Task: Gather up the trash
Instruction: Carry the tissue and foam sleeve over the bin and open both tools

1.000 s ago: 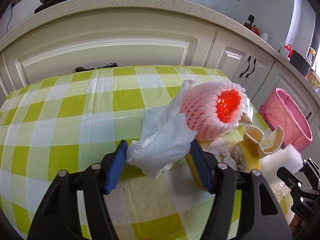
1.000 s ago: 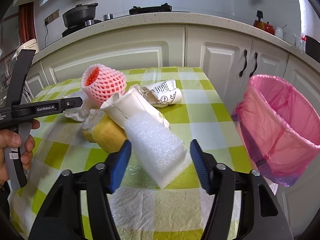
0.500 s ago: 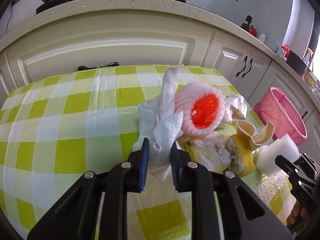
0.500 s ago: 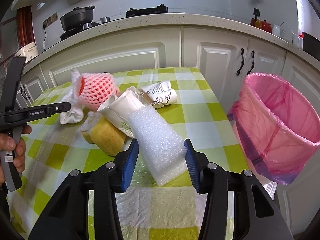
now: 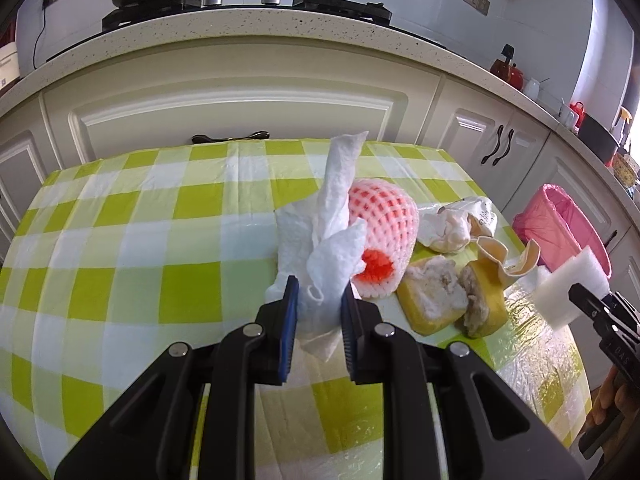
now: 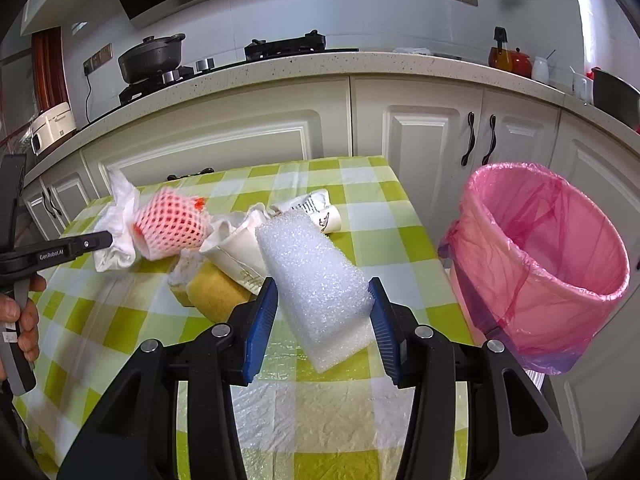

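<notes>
My left gripper is shut on a crumpled white paper towel, which stands lifted off the checked tablecloth. A pink foam fruit net clings to the towel and tilts with it. In the right wrist view my right gripper is shut on a white foam block, raised above the table. The towel and the net show at the left there. The pink-lined trash bin stands right of the table.
A yellow sponge, a crushed paper cup and a crumpled printed cup lie on the table's right side. Cream cabinets and a counter with a stove run behind. A person's hand holds the left tool.
The left gripper closed on the paper towel and lifted it, tipping the fruit net over. The right gripper closed on the foam block and raised it slightly.
</notes>
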`<control>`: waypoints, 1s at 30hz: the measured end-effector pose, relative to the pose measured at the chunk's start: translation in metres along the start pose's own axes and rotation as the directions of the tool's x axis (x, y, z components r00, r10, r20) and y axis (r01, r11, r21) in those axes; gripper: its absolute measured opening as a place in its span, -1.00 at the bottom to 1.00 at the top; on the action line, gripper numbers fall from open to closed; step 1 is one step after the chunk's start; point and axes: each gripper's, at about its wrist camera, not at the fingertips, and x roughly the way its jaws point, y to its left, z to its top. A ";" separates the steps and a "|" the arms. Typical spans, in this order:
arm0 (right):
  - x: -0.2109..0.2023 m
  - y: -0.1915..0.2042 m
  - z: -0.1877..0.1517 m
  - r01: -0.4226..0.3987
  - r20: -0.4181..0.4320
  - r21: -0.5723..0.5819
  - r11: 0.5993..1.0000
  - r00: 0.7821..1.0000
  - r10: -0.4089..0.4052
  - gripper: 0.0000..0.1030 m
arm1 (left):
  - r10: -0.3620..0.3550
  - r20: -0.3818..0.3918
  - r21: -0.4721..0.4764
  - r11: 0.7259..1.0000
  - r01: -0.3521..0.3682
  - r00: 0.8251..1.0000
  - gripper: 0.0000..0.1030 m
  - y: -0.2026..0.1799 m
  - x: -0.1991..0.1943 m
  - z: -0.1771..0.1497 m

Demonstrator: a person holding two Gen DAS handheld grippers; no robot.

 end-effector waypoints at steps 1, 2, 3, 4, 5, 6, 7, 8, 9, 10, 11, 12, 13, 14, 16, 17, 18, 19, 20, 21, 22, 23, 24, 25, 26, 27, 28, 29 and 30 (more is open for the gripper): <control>-0.001 0.000 0.001 0.001 0.004 0.000 1.000 1.000 -0.001 -0.13 | 0.003 0.000 -0.003 1.000 -0.003 1.000 -0.62 0.002 -0.001 -0.001; -0.003 0.000 0.001 0.003 0.007 -0.001 1.000 1.000 -0.003 -0.13 | 0.004 0.001 -0.004 1.000 -0.004 1.000 -0.62 0.003 -0.001 -0.001; -0.004 0.000 0.003 0.005 0.011 -0.001 1.000 1.000 -0.005 -0.13 | 0.004 0.000 -0.006 1.000 -0.004 1.000 -0.62 0.005 -0.002 -0.002; -0.005 -0.001 0.003 0.006 0.014 0.001 1.000 1.000 -0.006 -0.12 | 0.005 0.000 -0.007 1.000 -0.005 1.000 -0.62 0.005 -0.002 -0.002; -0.006 -0.001 0.004 0.007 0.017 0.003 1.000 1.000 -0.007 -0.12 | 0.013 0.002 -0.010 1.000 -0.013 1.000 -0.62 0.007 -0.003 -0.002; -0.006 -0.002 0.005 0.009 0.020 0.005 1.000 1.000 -0.009 -0.12 | 0.014 0.004 -0.015 1.000 -0.014 1.000 -0.62 0.008 -0.004 -0.002; -0.007 -0.003 0.005 0.010 0.021 0.006 1.000 1.000 -0.010 -0.12 | 0.011 0.005 -0.018 1.000 -0.011 1.000 -0.62 0.009 -0.004 -0.002; -0.007 -0.003 0.005 0.012 0.023 0.009 1.000 1.000 -0.013 -0.12 | 0.017 0.009 -0.017 1.000 -0.017 1.000 -0.62 0.009 -0.006 -0.002; -0.008 -0.004 0.006 0.015 0.025 0.012 1.000 1.000 -0.015 -0.12 | 0.018 0.012 -0.018 1.000 -0.018 1.000 -0.62 0.009 -0.007 -0.001; -0.009 -0.005 0.006 0.015 0.026 0.013 1.000 1.000 -0.015 -0.12 | 0.015 0.015 -0.018 1.000 -0.015 1.000 -0.62 0.010 -0.008 0.000; -0.010 -0.006 0.007 0.017 0.028 0.014 1.000 0.999 -0.017 -0.13 | 0.018 0.018 -0.018 1.000 -0.017 1.000 -0.62 0.010 -0.009 0.001; -0.010 -0.006 0.007 0.017 0.030 0.015 1.000 0.999 -0.018 -0.13 | 0.019 0.022 -0.019 1.000 -0.018 1.000 -0.62 0.010 -0.010 0.001; -0.011 -0.007 0.007 0.018 0.032 0.016 1.000 0.999 -0.019 -0.13 | 0.017 0.025 -0.020 1.000 -0.016 1.000 -0.62 0.010 -0.012 0.002; -0.012 -0.008 0.008 0.019 0.035 0.017 1.000 0.999 -0.020 -0.12 | 0.019 0.030 -0.021 1.000 -0.018 0.999 -0.62 0.010 -0.014 0.003; -0.014 -0.010 0.010 0.024 0.041 0.020 1.000 0.999 -0.025 -0.13 | 0.025 0.040 -0.022 0.999 -0.024 0.999 -0.62 0.009 -0.017 0.005; -0.016 -0.011 0.011 0.026 0.043 0.022 0.999 0.999 -0.027 -0.12 | 0.024 0.045 -0.024 0.999 -0.023 0.999 -0.62 0.009 -0.019 0.006; -0.017 -0.012 0.012 0.030 0.045 0.023 0.999 0.999 -0.031 -0.12 | 0.025 0.050 -0.023 0.999 -0.024 0.998 -0.62 0.008 -0.021 0.008; -0.018 -0.013 0.013 0.034 0.048 0.023 0.999 0.998 -0.035 -0.13 | 0.026 0.055 -0.022 0.999 -0.024 0.998 -0.62 0.008 -0.023 0.009; -0.019 -0.014 0.014 0.039 0.052 0.023 0.999 0.998 -0.041 -0.13 | 0.023 0.062 -0.020 1.000 -0.022 0.998 -0.62 0.006 -0.026 0.011; -0.020 -0.015 0.015 0.043 0.054 0.024 0.999 0.998 -0.045 -0.13 | 0.020 0.067 -0.017 1.000 -0.019 0.998 -0.62 0.005 -0.027 0.012; -0.021 -0.018 0.017 0.047 0.057 0.029 0.998 0.997 -0.048 -0.13 | 0.018 0.072 -0.012 1.000 -0.017 0.997 -0.62 0.003 -0.029 0.014; -0.022 -0.019 0.018 0.050 0.059 0.032 0.998 0.997 -0.052 -0.13 | 0.016 0.079 -0.006 1.000 -0.016 0.997 -0.62 0.000 -0.031 0.016; -0.023 -0.020 0.019 0.053 0.062 0.034 0.998 0.997 -0.055 -0.13 | 0.012 0.083 -0.003 1.000 -0.011 0.996 -0.62 -0.003 -0.033 0.017; -0.024 -0.023 0.020 0.056 0.067 0.036 0.998 0.996 -0.058 -0.12 | 0.006 0.088 0.003 1.000 -0.006 0.996 -0.62 -0.006 -0.034 0.019; -0.026 -0.025 0.022 0.059 0.071 0.039 0.997 0.996 -0.062 -0.13 | 0.004 0.091 0.009 1.000 -0.005 0.996 -0.62 -0.010 -0.036 0.020; -0.027 -0.026 0.023 0.062 0.073 0.042 0.997 0.995 -0.065 -0.12 | 0.001 0.094 0.016 1.000 -0.002 0.996 -0.62 -0.013 -0.037 0.021; -0.029 -0.028 0.025 0.064 0.075 0.044 0.997 0.995 -0.068 -0.12 | -0.002 0.097 0.024 1.000 -0.001 0.995 -0.62 -0.018 -0.038 0.023; -0.030 -0.030 0.026 0.068 0.079 0.045 0.997 0.994 -0.072 -0.13 | -0.003 0.100 0.030 1.000 0.000 0.995 -0.62 -0.021 -0.038 0.024; -0.031 -0.033 0.028 0.072 0.083 0.048 0.996 0.994 -0.075 -0.12 | -0.005 0.102 0.037 0.999 0.001 0.995 -0.62 -0.025 -0.039 0.025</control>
